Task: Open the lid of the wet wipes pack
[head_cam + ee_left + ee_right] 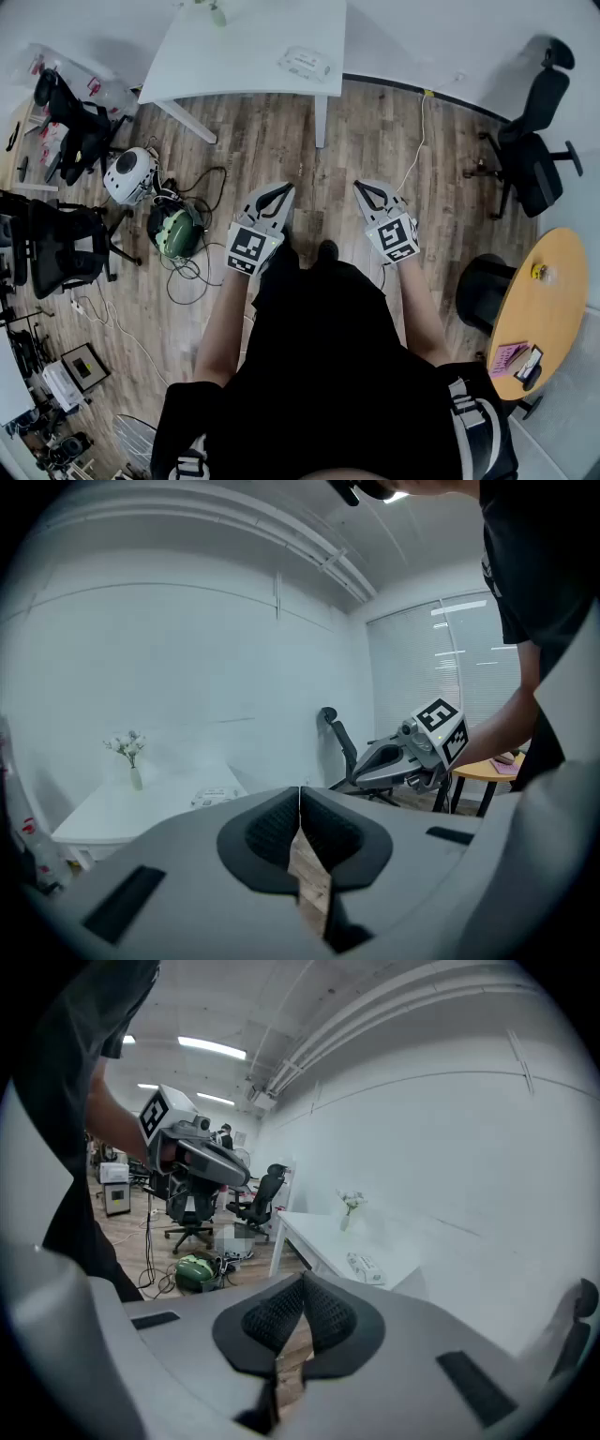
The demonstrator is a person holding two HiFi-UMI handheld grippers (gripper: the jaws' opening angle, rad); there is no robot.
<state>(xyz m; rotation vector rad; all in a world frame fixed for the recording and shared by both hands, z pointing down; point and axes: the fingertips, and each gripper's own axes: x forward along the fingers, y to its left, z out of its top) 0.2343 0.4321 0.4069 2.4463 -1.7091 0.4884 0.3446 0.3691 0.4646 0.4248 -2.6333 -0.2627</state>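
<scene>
The wet wipes pack (305, 63) lies on the white table (225, 47), well ahead of both grippers. I judge it soft, light and apt to slide, so I'd pin the body and catch the lid's front lip. My left gripper (279, 190) and right gripper (362, 187) are clenched on nothing.

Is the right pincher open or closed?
Shut. The right gripper shows its dark pads touching at the tips in its own view, with nothing between them.
</scene>
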